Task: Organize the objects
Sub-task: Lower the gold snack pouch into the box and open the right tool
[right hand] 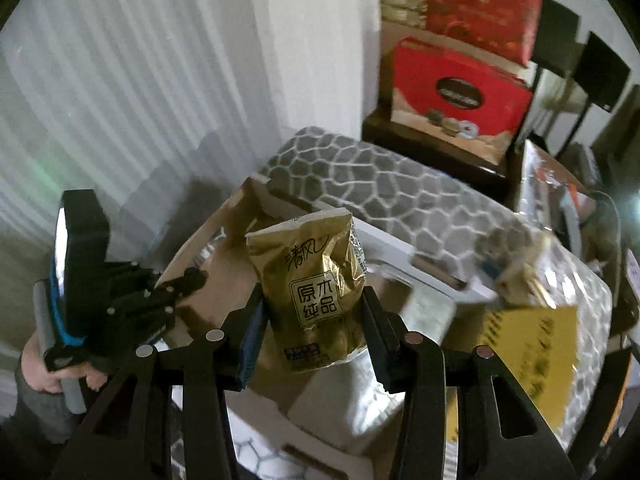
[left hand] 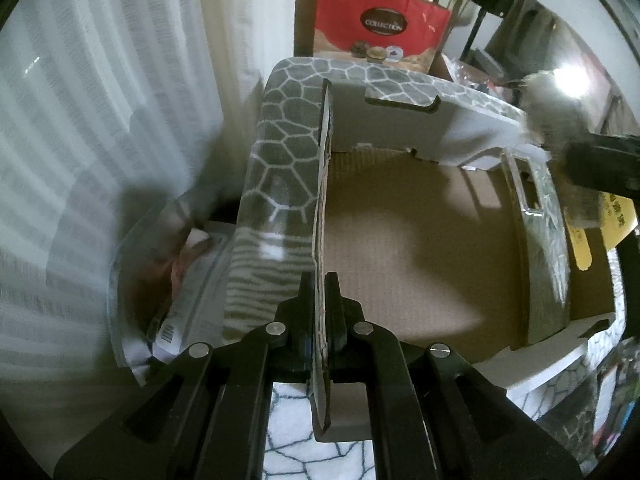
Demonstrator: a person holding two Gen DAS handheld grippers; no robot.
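Left gripper: the left gripper (left hand: 320, 312) pointed steeply down, its fingers (left hand: 335, 308) pressed together on the upright flap (left hand: 322, 208) of the box (left hand: 420, 240), one finger on each face of the cardboard.
Left hand: in the right wrist view the left gripper (right hand: 188, 280) reached in from the left edge toward the box's (right hand: 224, 264) left wall; a hand (right hand: 44, 368) in a grey sleeve held its handle low at the left.
Right gripper: the right gripper (right hand: 312, 332) tilted down above the box, pinching the pack (right hand: 312, 276) at its lower half, one pad on each side.
Right gripper from the left: only a dark, blurred part of it (left hand: 600, 164) showed at the right edge, too smeared to read.
Pack: gold foil, upright between the fingers (right hand: 378, 344), top seam uppermost, printed face toward the camera, held clear above the box.
Box: open cardboard, brown floor bare where it showed, white outer walls, flap held vertical on its left side; it sat on a blanket (left hand: 280, 160) with a grey stone pattern.
Yellow card: a yellow printed piece (right hand: 532, 344) lay at the box's right side, blurred.
Background: a red bag (left hand: 380, 28) stood behind the blanket; white curtains (left hand: 100, 120) hung at the left.
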